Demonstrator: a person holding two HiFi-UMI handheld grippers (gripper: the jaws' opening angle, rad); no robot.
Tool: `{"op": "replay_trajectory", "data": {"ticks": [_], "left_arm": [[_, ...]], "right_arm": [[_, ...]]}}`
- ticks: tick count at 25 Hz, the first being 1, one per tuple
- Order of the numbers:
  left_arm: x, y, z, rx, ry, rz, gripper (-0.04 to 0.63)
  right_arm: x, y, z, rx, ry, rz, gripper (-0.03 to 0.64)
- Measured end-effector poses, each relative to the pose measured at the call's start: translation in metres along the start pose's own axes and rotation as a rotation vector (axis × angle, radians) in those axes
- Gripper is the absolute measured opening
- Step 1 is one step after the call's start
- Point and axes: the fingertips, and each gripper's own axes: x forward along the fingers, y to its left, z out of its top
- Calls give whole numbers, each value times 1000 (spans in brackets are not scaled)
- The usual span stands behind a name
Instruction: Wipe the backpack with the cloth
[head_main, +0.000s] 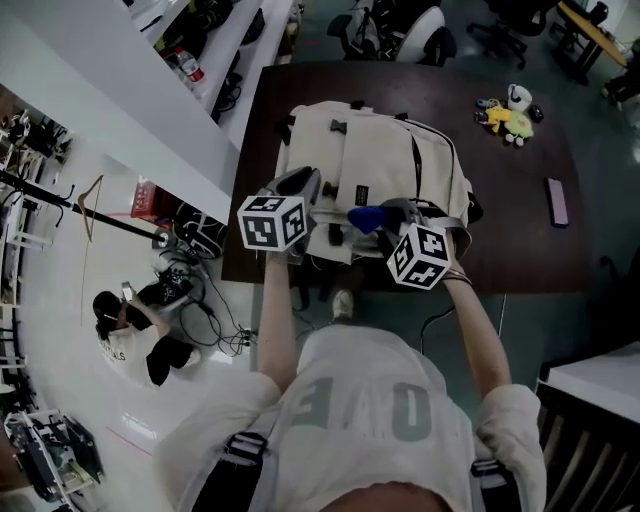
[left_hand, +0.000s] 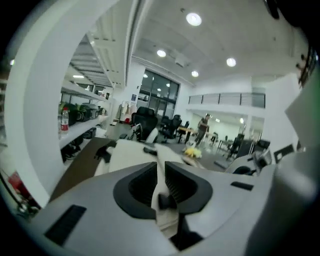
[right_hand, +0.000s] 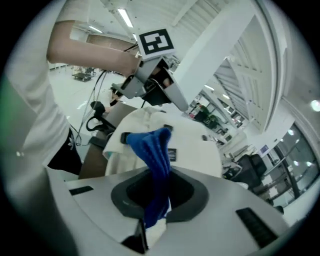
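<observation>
Cream backpack (head_main: 380, 150), black label (head_main: 361, 194) illegible

Backpack (head_main: 370, 150) cream w/ blk trim, cloth (right_hand: 155, 150) blue, table (head_main: 510, 245) dk brown, toy (head_main: 508, 120) yellow.

Both arms (head_main: 277, 320) stretching forward, left gripper (head_main: 305, 186) pinching a cream backpack strap (left_hand: 160, 175) between narrowed jaws, right gripper (head_main: 385, 217) clamping a blue cloth (right_hand: 155, 150), tilting downward.
</observation>
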Motion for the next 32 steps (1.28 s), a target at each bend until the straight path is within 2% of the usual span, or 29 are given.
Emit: {"op": "replay_trajectory", "data": {"ticks": [2,4,7,11,13,16,19,21,26,32], "left_arm": [[13,-23,40,-90,-82,-78,51],[36,-44,68,-93,-119,-114,51],[76,-59,72,15,-83,-99,32],[111,-47,38,119,36,-30,21],[119,-32,16,154,74,11,21],[124,-26,6,170,62,27,21],[128,-25,7,169,57,30,17],[130,-24,6,177,61,37,14],[130,-19,4,163,59,42,5],[131,-19,3,175,62,53,5]], "right_arm": [[-14,-52,-10,28,14,-104,38],[-19,-107,-27,62,46,-189,38],[-6,-173,-54,101,99,-251,38],[42,-223,-93,143,207,-224,37],[69,-229,-106,146,251,-182,38],[101,-222,-113,142,274,-130,38],[119,-213,-122,112,290,-152,37],[120,-204,-122,77,290,-162,38],[107,-174,-107,-65,281,-115,37],[85,-137,-107,-137,311,-101,37]]}}
